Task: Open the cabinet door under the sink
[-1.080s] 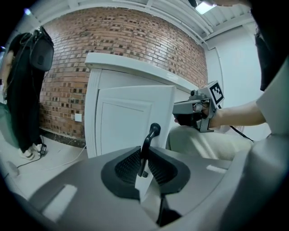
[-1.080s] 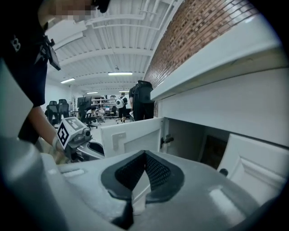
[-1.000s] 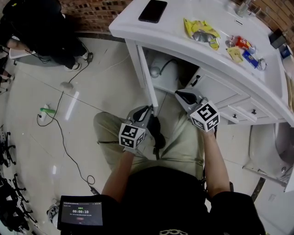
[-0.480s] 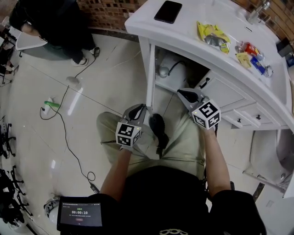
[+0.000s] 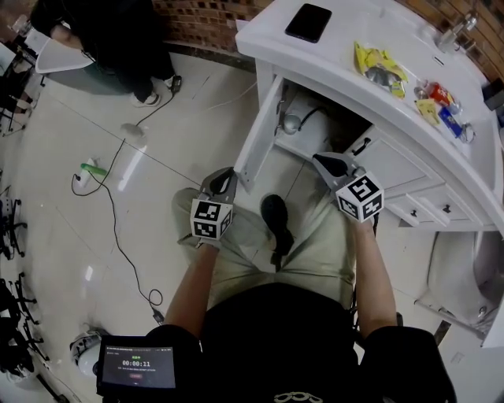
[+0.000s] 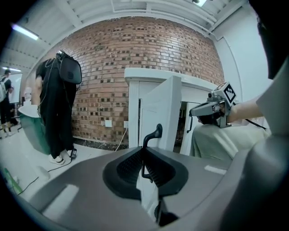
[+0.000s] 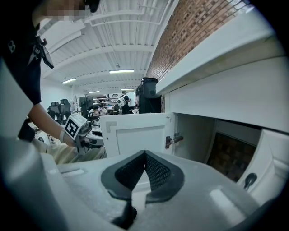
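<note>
L hand-held gripper point(image 5: 224, 176) jaws just closed, clenched on cabinet door point(image 5: 260, 130) handle point(image 6: 155, 133). R hand-held gripper point(image 5: 321, 160) clenched, empty. The tablet point(image 5: 138, 366) reads 00:00:11.

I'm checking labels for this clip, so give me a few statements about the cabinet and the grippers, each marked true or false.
1. The white cabinet door stands swung open. True.
2. The left gripper is empty. False: its jaws, which have just been closing, pinch the door's black curved handle.
3. A black phone lies on the white countertop. True.
4. The right gripper grips the door's edge. False: its jaws are together on nothing, clear of the door.
</note>
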